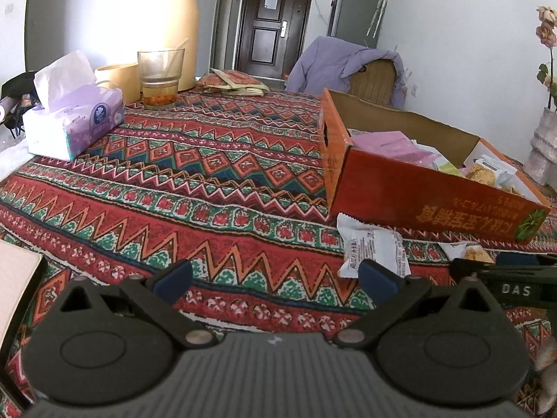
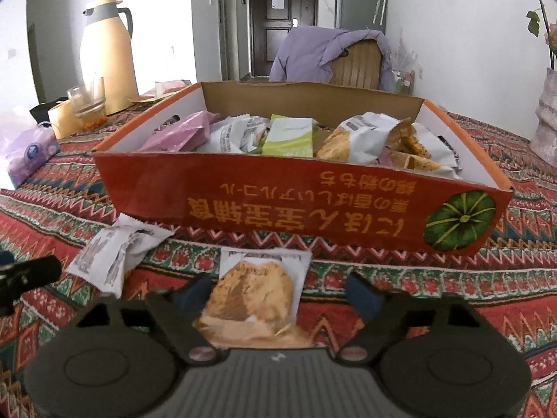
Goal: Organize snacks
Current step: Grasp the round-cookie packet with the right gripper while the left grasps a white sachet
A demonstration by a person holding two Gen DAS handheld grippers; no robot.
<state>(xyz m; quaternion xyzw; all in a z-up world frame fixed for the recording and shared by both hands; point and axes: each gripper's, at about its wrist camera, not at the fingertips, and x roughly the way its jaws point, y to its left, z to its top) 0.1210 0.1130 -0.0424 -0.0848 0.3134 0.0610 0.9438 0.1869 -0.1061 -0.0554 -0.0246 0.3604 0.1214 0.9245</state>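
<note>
The left gripper [image 1: 275, 278] is angled downward over the bench [image 1: 195, 188], its blue-padded fingers [image 1: 174, 277] spread wide with only patterned cloth seen between them; nothing is held. The right gripper [image 2: 278, 291] is likewise pitched down toward the bench, just before the near wall of the cardboard box [image 2: 299, 209]. A pastry packet [image 2: 257, 292] lies between its fingers, flat on the cloth. The left pad [image 2: 195, 292] is seen at the packet's edge, while a gap remains at the right pad [image 2: 362, 294], so the jaws stand partly open and no grip is made.

The packet is a glossy white film pouch, roughly square, printed with a golden, crumbly pastry. A second white packet [image 2: 115, 250], crinkled and with serrated ends, lies beside it to the left, near the box corner; in the left wrist view the same packet [image 1: 372, 247] is found just beyond the right finger.

The box is a shallow orange-red tray of corrugated card, with raw brown inner walls, yellow lettering and a green pumpkin picture on its near wall. Several soft wrappers are heaped inside: pink, pale green and white.

The bench is covered by a woven-looking cloth of red, green and black zigzags. A soft purple tissue pack [image 1: 75, 122], a ribbed glass tumbler [image 1: 160, 76] and a smooth cream thermos jug [image 2: 108, 52] stand further back.
</note>
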